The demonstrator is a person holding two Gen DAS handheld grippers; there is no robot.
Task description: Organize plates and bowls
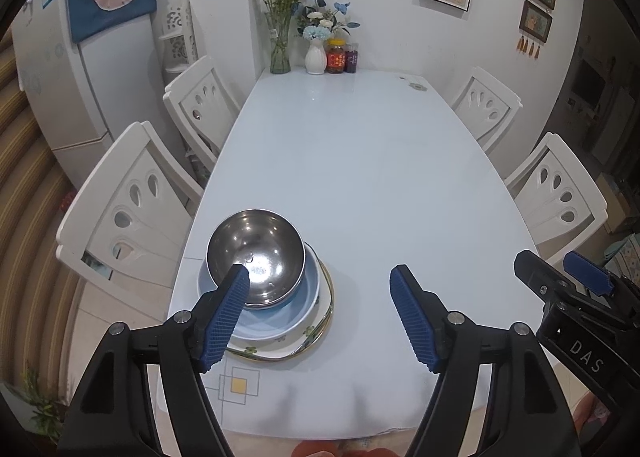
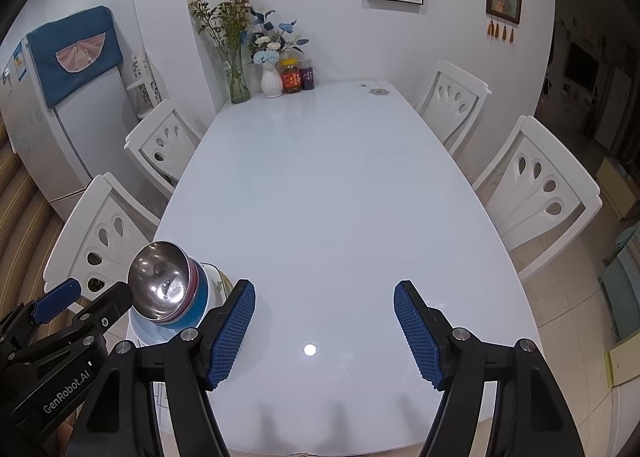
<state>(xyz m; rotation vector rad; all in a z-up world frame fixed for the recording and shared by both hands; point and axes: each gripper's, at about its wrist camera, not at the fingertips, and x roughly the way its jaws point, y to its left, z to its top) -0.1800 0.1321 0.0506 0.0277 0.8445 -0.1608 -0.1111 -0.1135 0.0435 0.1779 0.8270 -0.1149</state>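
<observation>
silver bowl (image 1: 256, 253), blue bowl (image 1: 280, 313)

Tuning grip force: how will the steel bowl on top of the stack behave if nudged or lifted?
The steel bowl looks thin and polished, so probably light and slippery against the pads. It sits tilted in the blue bowl, so a nudge may rock or slide it. Likely rigid, not fragile.

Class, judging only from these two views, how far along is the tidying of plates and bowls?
Done: steel bowl sits in the blue bowl on the floral plate, one stack at the table's near left corner. In hand: nothing; left gripper and right gripper are open. Left: no loose dishes visible.
</observation>
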